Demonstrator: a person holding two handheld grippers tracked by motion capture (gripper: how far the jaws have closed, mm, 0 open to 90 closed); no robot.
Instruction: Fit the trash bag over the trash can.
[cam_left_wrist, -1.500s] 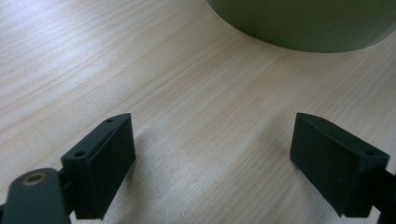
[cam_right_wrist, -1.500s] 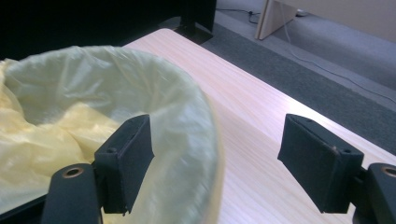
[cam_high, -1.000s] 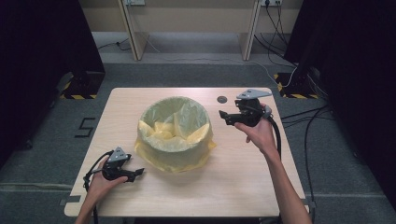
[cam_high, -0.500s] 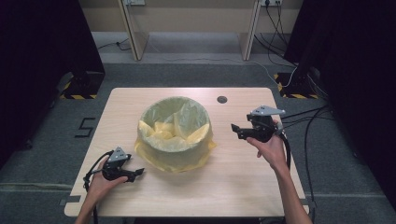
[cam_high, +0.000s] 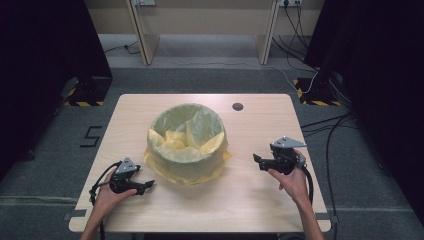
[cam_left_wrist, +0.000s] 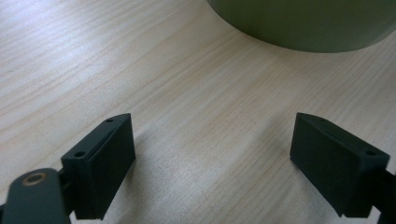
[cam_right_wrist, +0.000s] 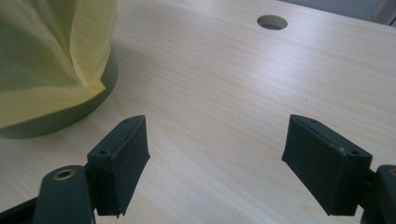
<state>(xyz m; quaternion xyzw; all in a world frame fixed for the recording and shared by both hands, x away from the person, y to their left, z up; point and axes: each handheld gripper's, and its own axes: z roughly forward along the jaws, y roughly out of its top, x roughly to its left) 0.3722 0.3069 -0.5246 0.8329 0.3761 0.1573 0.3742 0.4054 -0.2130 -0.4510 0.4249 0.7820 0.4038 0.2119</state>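
A light wooden table (cam_high: 250, 200) carries a round green bin (cam_high: 187, 150) lined with a yellow bag (cam_high: 165, 137), standing at the middle of the top, a little toward the left edge. The bag's rim folds over the outside and drapes down the wall, its hem spreading onto the wood at the near side. In the right gripper view the bin's green base (cam_right_wrist: 70, 116) shows bare below the yellow film (cam_right_wrist: 51, 56).

Open wood lies on every side: a broad bare strip along the right edge, a narrower one along the left, and a clear band along the near edge between the two hands. A small round cable hole (cam_high: 237, 106) sits near the far edge, right of the bin, and shows also in the right gripper view (cam_right_wrist: 272, 21).

The left gripper (cam_high: 145, 186) rests low near the near-left corner, held by the left hand (cam_high: 112, 192), pointing right toward the bin's base, close to the draped hem. Its jaws stand wide apart over bare wood, nothing between them.

The right gripper (cam_high: 257, 160) is held above the right part of the table by the right hand (cam_high: 292, 180), forearm coming from the near edge, pointing left toward the bin and apart from it. Its jaws are likewise spread wide and empty.
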